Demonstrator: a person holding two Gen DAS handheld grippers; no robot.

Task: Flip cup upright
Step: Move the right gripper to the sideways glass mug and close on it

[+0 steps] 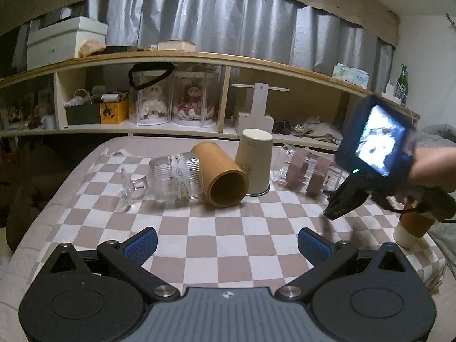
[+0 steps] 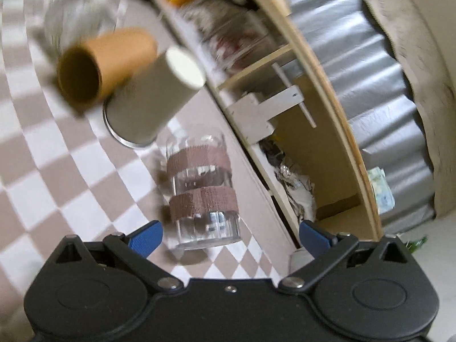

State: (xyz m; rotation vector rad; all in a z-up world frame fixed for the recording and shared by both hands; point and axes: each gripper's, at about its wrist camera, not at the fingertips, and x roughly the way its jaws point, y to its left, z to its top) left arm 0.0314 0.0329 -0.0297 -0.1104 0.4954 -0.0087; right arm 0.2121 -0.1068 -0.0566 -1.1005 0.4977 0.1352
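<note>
Blue-padded jaws of the left gripper [image 1: 226, 245] stand spread wide and hold nothing, hovering low over the checked cloth [image 1: 199, 245] that covers the tabletop. Beyond them, four cups sit in a row across the cloth. On the left, a ribbed glass goblet [image 1: 168, 181] lies on its side, stem pointing left. Touching it, a brown cardboard cup [image 1: 221, 178] also lies on its side, its open mouth facing the camera. Just behind that, a cream paper cup [image 1: 255, 164] stands upside down, rim on the cloth. To the right lies a clear glass cup [image 1: 307, 171] with two brown bands, on its side. The right gripper [image 1: 340, 202], held in a person's hand [image 1: 427, 171], is close beside this glass. From the right wrist view, which is motion-blurred and tilted, the right gripper [image 2: 229, 235] has its jaws spread wide with the banded glass cup [image 2: 202, 193] lying between and just ahead of them; touching cannot be told. A wooden shelf [image 1: 199, 57] of clutter runs behind the tabletop.
</note>
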